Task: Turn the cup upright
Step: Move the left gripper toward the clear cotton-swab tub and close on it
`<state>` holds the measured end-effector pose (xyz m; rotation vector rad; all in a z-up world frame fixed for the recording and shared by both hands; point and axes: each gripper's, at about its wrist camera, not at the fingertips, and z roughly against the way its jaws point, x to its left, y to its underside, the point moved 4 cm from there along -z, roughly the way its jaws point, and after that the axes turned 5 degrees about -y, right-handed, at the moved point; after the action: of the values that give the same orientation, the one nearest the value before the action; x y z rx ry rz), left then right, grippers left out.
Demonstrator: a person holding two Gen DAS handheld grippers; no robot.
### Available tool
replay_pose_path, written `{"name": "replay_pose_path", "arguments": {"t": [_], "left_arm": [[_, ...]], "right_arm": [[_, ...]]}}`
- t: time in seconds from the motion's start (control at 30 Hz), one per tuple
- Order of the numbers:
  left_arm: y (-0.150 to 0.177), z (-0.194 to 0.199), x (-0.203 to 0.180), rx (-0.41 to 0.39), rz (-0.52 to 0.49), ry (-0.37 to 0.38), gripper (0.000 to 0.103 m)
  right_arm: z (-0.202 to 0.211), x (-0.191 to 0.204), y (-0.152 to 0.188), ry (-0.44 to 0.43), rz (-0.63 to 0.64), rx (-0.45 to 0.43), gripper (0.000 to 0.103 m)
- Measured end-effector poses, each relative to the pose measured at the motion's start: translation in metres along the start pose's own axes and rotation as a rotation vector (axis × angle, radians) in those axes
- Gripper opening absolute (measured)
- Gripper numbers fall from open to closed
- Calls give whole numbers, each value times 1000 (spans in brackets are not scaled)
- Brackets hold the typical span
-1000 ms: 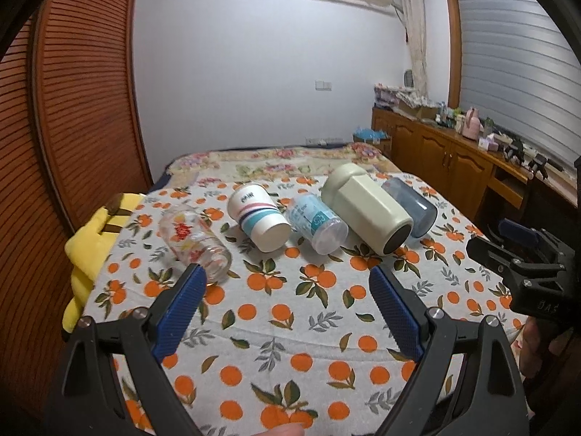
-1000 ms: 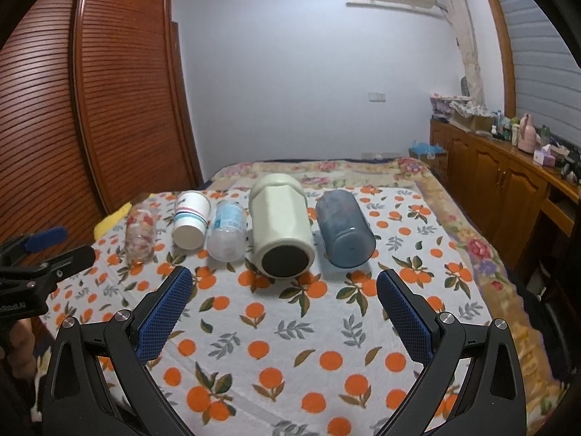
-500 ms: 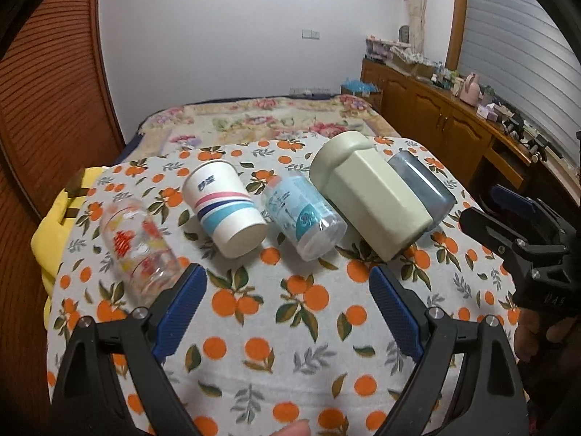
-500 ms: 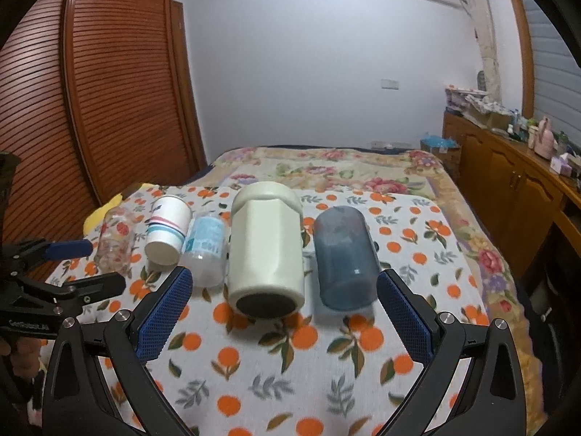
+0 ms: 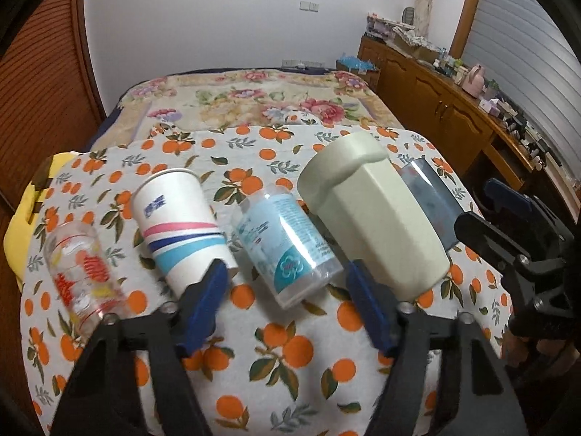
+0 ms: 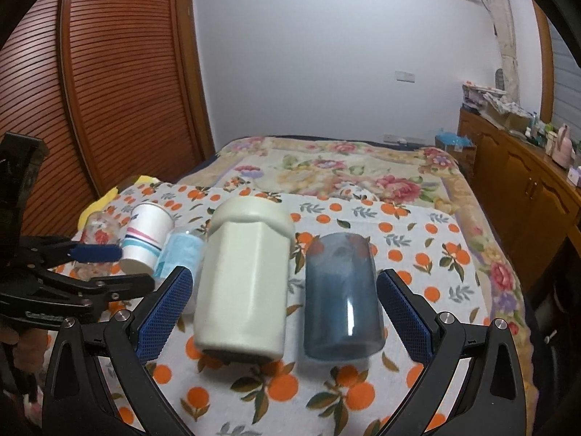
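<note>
Several cups lie on their sides in a row on the orange-print cloth (image 5: pixel 290 348). From left: a printed glass (image 5: pixel 80 276), a striped paper cup (image 5: pixel 181 232), a clear plastic cup with blue print (image 5: pixel 287 247), a large cream mug (image 5: pixel 374 221) and a dark blue tumbler (image 6: pixel 341 290). My left gripper (image 5: pixel 290 290) is open, its fingers either side of the clear plastic cup's mouth. My right gripper (image 6: pixel 283 309) is open, its fingers outside the cream mug (image 6: pixel 247 279) and the blue tumbler together.
A floral bedspread (image 5: pixel 247 101) lies beyond the cloth. A yellow cushion (image 5: pixel 21 225) sits at the left edge. A wooden wardrobe (image 6: pixel 101 83) stands left, a wooden cabinet (image 5: pixel 454 109) with clutter right. Each gripper shows in the other's view, the right (image 5: pixel 523 250), the left (image 6: pixel 72 272).
Both grippers have moved forward and down toward the row of cups, so the cups look larger. The left gripper's fingers now flank the clear plastic cup. Both stayed open.
</note>
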<state>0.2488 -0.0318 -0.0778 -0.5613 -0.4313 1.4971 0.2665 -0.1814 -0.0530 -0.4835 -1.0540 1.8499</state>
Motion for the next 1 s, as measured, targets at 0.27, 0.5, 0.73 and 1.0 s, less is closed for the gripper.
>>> {"name": "replay_pose_path", "arguments": {"t": [0.27,0.5,0.73,1.0], "left_arm": [[-20,-20,3,63,38,-3,53],[-20,-35,0,107,30,-7,54],[-17,-35,-7,108,-3,-28,56],[-6,-40,-8,135,-8,-42,60]], "right_arm": [[-6,-3,-7,-13,1,-2,103],[-12,-5,-6,-16,-3,5,103],[-11,-6,-5,-13,-10,3,103],[-9,-6,-4,-16,-20,-2,103]]}}
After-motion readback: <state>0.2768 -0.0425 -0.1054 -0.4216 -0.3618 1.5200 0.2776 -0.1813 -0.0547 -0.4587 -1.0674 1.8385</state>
